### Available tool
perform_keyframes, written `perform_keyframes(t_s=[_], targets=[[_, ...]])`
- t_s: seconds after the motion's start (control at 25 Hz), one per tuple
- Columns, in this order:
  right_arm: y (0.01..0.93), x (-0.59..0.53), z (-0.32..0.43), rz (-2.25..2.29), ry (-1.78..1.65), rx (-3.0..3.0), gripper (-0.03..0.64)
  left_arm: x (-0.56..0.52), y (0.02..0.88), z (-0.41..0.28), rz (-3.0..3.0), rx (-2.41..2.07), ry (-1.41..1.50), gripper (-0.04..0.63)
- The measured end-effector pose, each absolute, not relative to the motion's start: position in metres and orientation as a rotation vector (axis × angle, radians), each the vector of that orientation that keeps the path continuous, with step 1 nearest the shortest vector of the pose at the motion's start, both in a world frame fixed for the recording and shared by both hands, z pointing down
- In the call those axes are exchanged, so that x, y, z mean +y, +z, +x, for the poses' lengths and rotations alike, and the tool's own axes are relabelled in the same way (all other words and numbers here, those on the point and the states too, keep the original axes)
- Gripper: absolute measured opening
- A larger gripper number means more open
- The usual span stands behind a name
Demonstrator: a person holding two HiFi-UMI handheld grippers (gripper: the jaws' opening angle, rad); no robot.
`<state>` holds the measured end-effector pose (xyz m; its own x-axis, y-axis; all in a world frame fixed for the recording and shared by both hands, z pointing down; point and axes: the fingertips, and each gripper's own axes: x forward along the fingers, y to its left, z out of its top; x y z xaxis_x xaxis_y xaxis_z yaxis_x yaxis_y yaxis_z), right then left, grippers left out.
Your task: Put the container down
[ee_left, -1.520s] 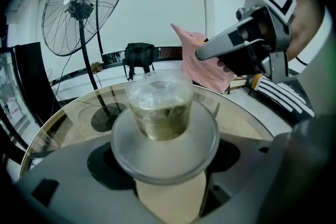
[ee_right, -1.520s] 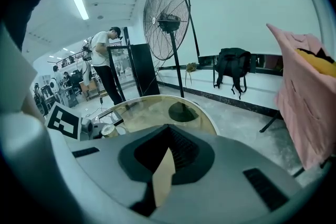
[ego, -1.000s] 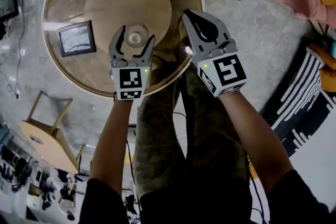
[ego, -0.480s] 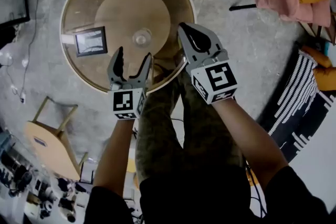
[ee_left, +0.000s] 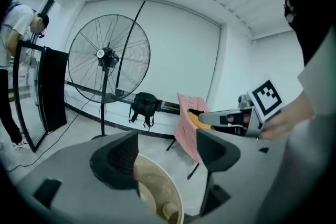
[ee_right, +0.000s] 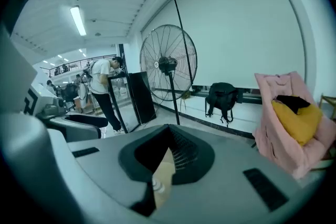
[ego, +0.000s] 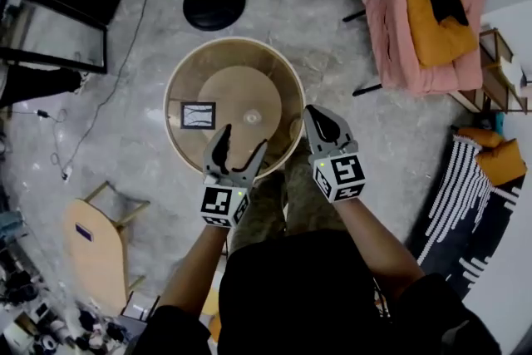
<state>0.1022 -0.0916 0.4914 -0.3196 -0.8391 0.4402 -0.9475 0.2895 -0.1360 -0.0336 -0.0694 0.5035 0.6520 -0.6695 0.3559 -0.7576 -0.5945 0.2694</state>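
Observation:
The container (ego: 252,118), a small clear round thing, stands on its own near the middle of the round glass-topped table (ego: 179,91). My left gripper (ego: 243,142) is open with nothing between its jaws. It hovers over the table's near rim, short of the container. The right gripper (ego: 319,115) is shut and empty, just off the table's right edge. In the left gripper view the open gripper (ee_left: 164,148) frames the table (ee_left: 157,189) and the container (ee_left: 169,212) far below. The right gripper view shows its gripper (ee_right: 167,129) with jaws meeting, the container (ee_right: 157,186) glimpsed beneath.
A small framed picture (ego: 198,115) lies on the table's left side. A fan's black base (ego: 214,2) stands beyond the table, a pink chair with a yellow cushion (ego: 428,21) at the far right, a wooden chair (ego: 96,241) at the near left. A person (ee_right: 106,86) stands by a dark panel.
The view has risen well above the table. My open left gripper, which flanked the container a second ago, has drawn back from it. The container stays on the table.

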Motion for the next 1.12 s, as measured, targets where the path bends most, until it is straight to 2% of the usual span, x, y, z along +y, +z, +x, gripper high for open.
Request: perform_keyframes(t_s=[0.08,0.16,0.36,0.48,0.6,0.84,1.12], targets=[[0.455,-0.085,0.096,1.642,0.551,-2.309,0.021,-0.068,0.463,-0.041,2.453,-1.169,0.265,0.353],[0.422,-0.083,0.088,1.652,0.552,-2.349,0.021,-0.067,0.429,-0.049,2.451,-1.214,0.239,0.318],[0.361,-0.075,0.067,1.595,0.515,-2.415,0.021,-0.057,0.358,-0.062,2.526,-1.300,0.240,0.110],[0.335,-0.076,0.050,1.533,0.462,-2.454,0.021,-0.058,0.330,-0.079,2.484,-1.364,0.172,0.063],[0.314,-0.084,0.034,1.501,0.417,-2.487,0.021,-0.065,0.303,-0.103,2.440,-1.428,0.059,0.032],[0.278,-0.098,0.016,1.481,0.272,-2.533,0.021,-0.079,0.266,-0.157,2.395,-1.596,-0.084,0.021],[0.245,-0.113,0.005,1.485,0.139,-2.567,0.021,-0.087,0.244,-0.192,2.425,-1.689,-0.075,0.020]])
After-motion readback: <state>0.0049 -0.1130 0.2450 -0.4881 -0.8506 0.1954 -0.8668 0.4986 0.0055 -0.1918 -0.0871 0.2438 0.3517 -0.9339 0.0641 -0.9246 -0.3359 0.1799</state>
